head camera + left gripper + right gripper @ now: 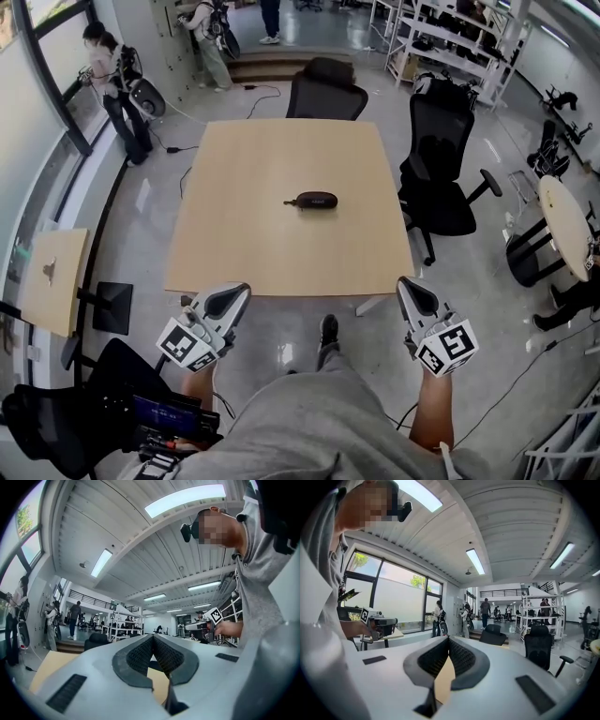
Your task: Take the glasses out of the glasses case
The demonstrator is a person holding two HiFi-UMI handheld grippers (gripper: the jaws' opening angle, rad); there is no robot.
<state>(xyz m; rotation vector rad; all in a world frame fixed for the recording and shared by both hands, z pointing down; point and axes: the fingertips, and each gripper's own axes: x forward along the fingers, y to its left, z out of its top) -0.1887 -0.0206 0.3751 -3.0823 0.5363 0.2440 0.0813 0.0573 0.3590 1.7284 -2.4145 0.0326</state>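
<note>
1. Grey-clad legs (319, 422) fill the bottom of the head view, with one dark shoe (327, 330) planted on the floor just short of the desk (281, 253).
2. Left tool (240, 292) hovers off the desk's near edge, by its left corner. Its jaws are pressed together with nothing between them.
3. Right tool (406, 283) mirrors it off the desk's near right corner, tips meeting and likewise empty.
4. And there's the glasses case (315, 200): dark, lying flat about the middle of the desk, well apart from both tools. It looks closed.
5. Two black chairs wait, one (323, 89) at the desk's far side and one (441, 169) at its right side.
6. Progress call: nothing done yet. The case looks untouched and no glasses show, so presumably they're inside. Reaching in, steadying the case, opening it and lifting the glasses out are all left to do.
</note>
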